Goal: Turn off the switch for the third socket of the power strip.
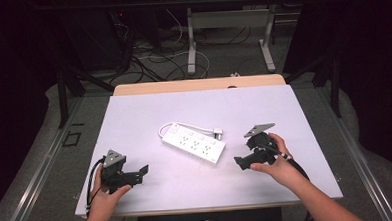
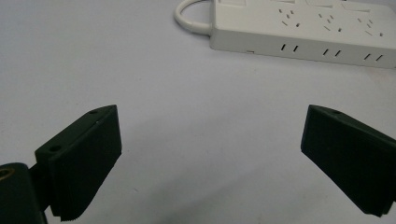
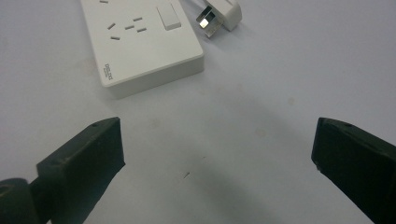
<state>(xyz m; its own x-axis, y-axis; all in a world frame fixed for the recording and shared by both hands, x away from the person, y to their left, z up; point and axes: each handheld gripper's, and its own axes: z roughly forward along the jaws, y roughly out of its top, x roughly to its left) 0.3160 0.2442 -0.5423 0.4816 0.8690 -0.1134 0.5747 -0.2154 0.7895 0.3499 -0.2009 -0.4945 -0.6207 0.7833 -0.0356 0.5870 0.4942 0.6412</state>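
A white power strip (image 1: 193, 143) lies at the middle of the white table top (image 1: 134, 118), its cord looped behind it and its plug (image 1: 218, 133) resting at its right end. The left gripper (image 1: 142, 174) sits low at the front left, held by a hand, jaws wide open and empty, pointing toward the strip (image 2: 299, 28). The right gripper (image 1: 242, 156) is at the front right, also open and empty. In the right gripper view the strip's switch end (image 3: 144, 42) and the plug (image 3: 219, 16) lie just ahead of the jaws.
Beyond the table's far wooden edge (image 1: 198, 84) the floor holds tangled cables (image 1: 151, 57) and the legs of another table (image 1: 191, 45). Dark frame bars (image 1: 62, 96) stand at both sides.
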